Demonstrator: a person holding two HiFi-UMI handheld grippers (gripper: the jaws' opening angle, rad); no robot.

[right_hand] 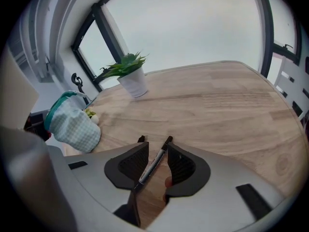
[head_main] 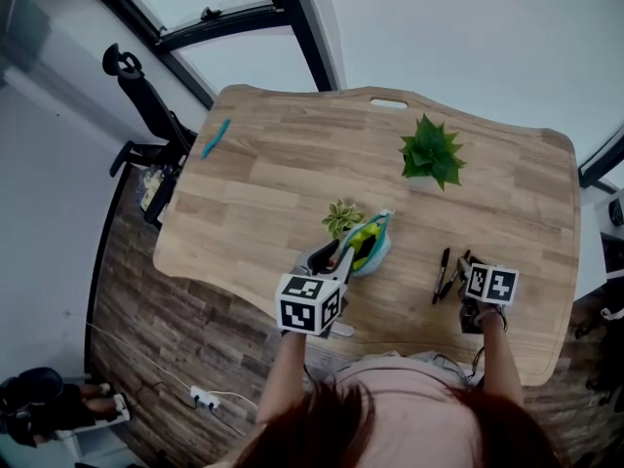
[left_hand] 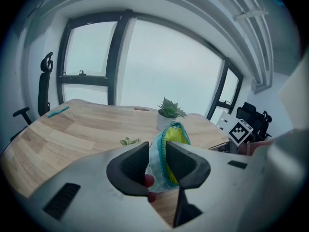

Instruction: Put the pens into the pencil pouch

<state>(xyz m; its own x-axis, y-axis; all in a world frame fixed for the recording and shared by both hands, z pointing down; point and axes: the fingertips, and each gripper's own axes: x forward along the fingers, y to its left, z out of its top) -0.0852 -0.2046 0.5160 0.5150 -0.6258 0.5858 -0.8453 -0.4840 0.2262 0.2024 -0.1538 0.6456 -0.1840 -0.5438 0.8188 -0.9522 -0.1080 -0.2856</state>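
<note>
Pencil pouch [head_main: 373, 245] in the head view stands near the middle of the table's [head_main: 273, 164] near edge, mouth open and facing up. There's a small succulent [head_main: 341, 218] just beside it. The left tongs [head_main: 330, 259] are right on the pouch's side. The right tongs [head_main: 464, 267] are down by the near right corner, where a few black pens [head_main: 442, 276] lie on the wood. A bigger potted plant [head_main: 432, 152] sits toward the far right edge.

Left gripper view: the tongs [left_hand: 158, 158] are pinching the pouch wall [left_hand: 171, 139], with the teal zipper and yellow lining poking up above them.

Right gripper view: the tongs [right_hand: 157, 151] are spread, and one pen [right_hand: 150, 167] lies slantwise on the table between them, not squeezed. The pouch [right_hand: 72, 122] hangs off toward the table's left side.
</note>
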